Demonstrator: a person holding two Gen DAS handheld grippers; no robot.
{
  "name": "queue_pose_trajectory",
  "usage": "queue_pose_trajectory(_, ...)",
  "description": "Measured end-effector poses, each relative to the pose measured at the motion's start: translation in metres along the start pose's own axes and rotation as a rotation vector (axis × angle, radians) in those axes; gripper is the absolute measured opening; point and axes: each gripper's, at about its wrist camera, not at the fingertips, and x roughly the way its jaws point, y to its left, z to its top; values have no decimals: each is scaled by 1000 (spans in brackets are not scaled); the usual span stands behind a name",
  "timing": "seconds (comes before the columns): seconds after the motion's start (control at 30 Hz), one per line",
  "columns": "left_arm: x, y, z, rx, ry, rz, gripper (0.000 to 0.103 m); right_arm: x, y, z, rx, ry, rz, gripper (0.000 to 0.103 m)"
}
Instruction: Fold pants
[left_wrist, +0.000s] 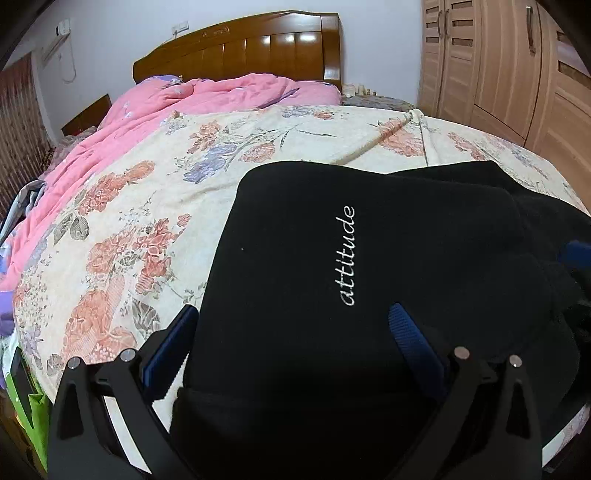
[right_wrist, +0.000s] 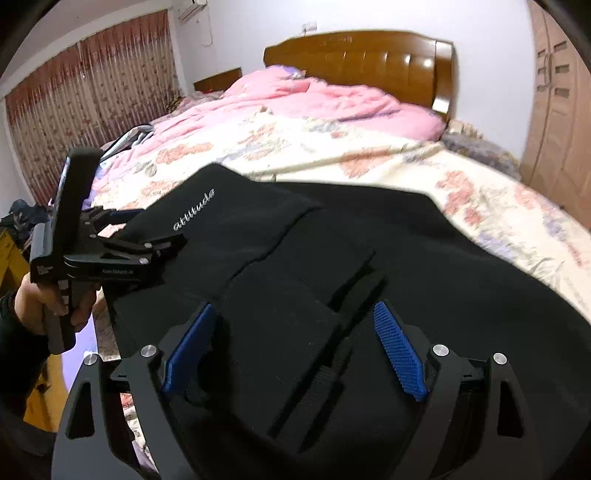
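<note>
Across the floral bedspread (left_wrist: 122, 206), seen from the left wrist, the black pants (left_wrist: 369, 258) are laid folded; the left gripper (left_wrist: 295, 325) is spread wide over them, nothing pinched.

From the right wrist, the right gripper (right_wrist: 295, 332) is likewise held wide above thick, soft, limp cloth, judged best taken at a folded edge.

A floral-sheeted bed (left_wrist: 147, 206) bears black pants (left_wrist: 332, 258) and a pink quilt (left_wrist: 207, 96).

Even indoor light; right view perhaps motion-blurred.
</note>
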Motion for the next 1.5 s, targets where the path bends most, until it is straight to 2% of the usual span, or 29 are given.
queue_pose_trajectory(0.1, -1, -1, 0, 4, -5, 11, 102, -6, 2, -2, -20, 1, -9, 85)
queue_pose_trajectory(0.2, -1, -2, -1, -3, -8, 15, 102, 5, 0, -14, -35, 72, -62, 85)
queue_pose_trajectory(0.37, 0, -3, 0, -6, -8, 28, 102, 6, -22, -26, 74, 75, -9, 88)
queue_pose_trajectory(0.5, 0, -5, -1, -14, -7, 39, 102, -3, -29, -36, 95, 68, -8, 88)
queue_pose_trajectory(0.67, -4, -15, 1, 23, -1, 114, 102, -62, -52, -58, 147, -17, -39, 88)
queue_pose_trajectory(0.73, -6, -21, 3, 60, 4, 152, 102, -105, -73, -77, 215, -83, -65, 88)
queue_pose_trajectory(0.87, -18, -34, 9, 105, 20, 231, 101, -174, -111, -120, 366, -164, -196, 88)
queue_pose_trajectory(0.93, -35, -49, 11, 133, -40, 265, 101, -200, -128, -145, 470, -169, -267, 88)
queue_pose_trajectory(1.0, -59, -67, 13, 156, -128, 221, 101, -220, -142, -169, 587, -184, -296, 88)
queue_pose_trajectory(1.03, -69, -78, 15, 162, -162, 167, 101, -228, -149, -183, 655, -193, -297, 88)
queue_pose_trajectory(1.1, -74, -94, 19, 177, -174, 89, 101, -229, -157, -198, 733, -183, -296, 88)
queue_pose_trajectory(1.17, -68, -110, 19, 199, -150, -5, 101, -223, -163, -207, 792, -163, -286, 88)
queue_pose_trajectory(1.3, -41, -123, 1, 216, -55, -129, 101, -208, -175, -213, 862, -169, -231, 88)
queue_pose_trajectory(1.37, -34, -112, -7, 149, -47, -187, 102, -194, -181, -209, 906, -129, -202, 90)
queue_pose_trajectory(1.43, -26, -101, -8, 69, -8, -262, 102, -190, -186, -204, 923, -144, -169, 90)
queue_pose_trajectory(1.47, -24, -96, -7, 51, 3, -282, 102, -187, -188, -201, 931, -140, -152, 90)
queue_pose_trajectory(1.5, -24, -99, -6, 70, 14, -271, 102, -185, -192, -199, 938, -133, -149, 90)
